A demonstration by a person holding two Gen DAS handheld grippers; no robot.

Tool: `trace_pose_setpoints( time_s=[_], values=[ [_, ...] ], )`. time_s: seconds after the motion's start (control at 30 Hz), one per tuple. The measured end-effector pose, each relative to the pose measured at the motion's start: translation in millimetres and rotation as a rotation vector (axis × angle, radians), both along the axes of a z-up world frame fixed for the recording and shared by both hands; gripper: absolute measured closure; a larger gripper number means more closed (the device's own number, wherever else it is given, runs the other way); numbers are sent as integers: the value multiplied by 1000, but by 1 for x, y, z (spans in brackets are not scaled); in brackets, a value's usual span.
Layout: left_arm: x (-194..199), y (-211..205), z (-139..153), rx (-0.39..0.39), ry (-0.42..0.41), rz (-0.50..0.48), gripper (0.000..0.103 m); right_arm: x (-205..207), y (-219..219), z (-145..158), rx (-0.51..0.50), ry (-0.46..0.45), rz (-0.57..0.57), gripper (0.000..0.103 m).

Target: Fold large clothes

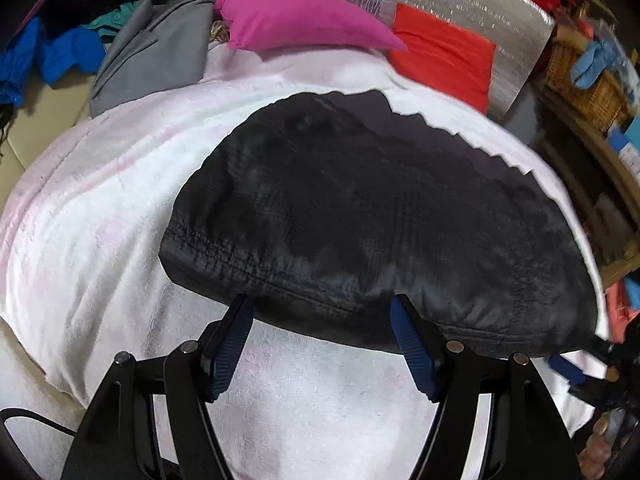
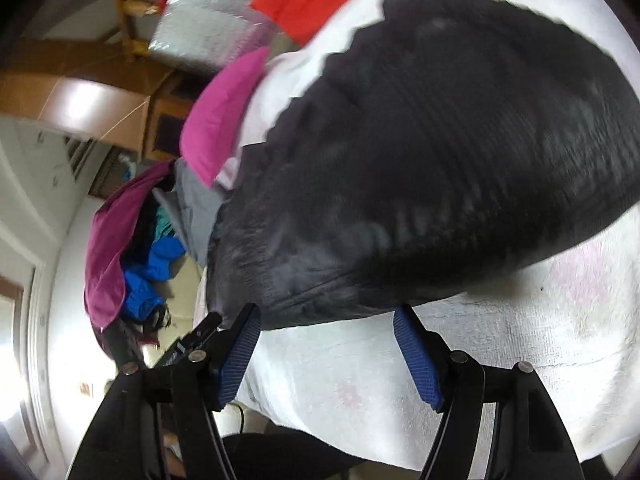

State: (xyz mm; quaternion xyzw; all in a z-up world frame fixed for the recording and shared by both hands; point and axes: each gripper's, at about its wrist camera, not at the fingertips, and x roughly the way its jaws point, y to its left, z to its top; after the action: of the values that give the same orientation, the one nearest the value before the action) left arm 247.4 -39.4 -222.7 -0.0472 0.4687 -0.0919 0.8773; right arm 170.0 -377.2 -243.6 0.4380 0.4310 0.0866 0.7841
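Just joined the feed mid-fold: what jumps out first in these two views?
The big black garment dominates, lying folded on the white towel in the middle. Beyond it sit a bright pink cushion and a red cloth. Both tools, left and right, stand open at its near edge, gripping nothing.

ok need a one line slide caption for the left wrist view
Open left hand-held gripper at the near edge of a folded black garment on a white towel, other clothes piled behind.
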Motion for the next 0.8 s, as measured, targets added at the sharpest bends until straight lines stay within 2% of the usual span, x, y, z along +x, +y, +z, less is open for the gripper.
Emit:
trace_pose_setpoints(
  time_s=[0.13,0.17,0.23,0.33,0.4,0.53,0.63,0.7,0.77,0.8],
  values=[
    [9,-1,-11,34,27,33,30,6,-12,-17,44,33,-109,31],
    [12,-3,-15,62,34,34,26,9,-15,-20,20,43,-131,33],
    [16,-8,-23,101,63,30,25,16,-13,-23,-63,82,-132,41],
    [15,-8,-21,94,59,31,25,17,-6,-18,-119,81,-116,41],
    [9,-7,-14,103,26,35,25,15,1,-11,-161,78,-84,42],
    [-14,-11,8,158,-104,33,25,9,22,10,-253,43,83,42],
    [-25,-19,23,198,-201,27,25,1,46,30,-334,-59,192,42],
    [-28,-24,26,213,-225,18,25,-3,57,43,-395,-139,187,42],
    [-29,-31,25,215,-225,4,25,-3,62,50,-484,-165,146,43],
    [-30,-35,24,216,-223,-5,25,-1,64,51,-560,-164,104,48]
  ],
)
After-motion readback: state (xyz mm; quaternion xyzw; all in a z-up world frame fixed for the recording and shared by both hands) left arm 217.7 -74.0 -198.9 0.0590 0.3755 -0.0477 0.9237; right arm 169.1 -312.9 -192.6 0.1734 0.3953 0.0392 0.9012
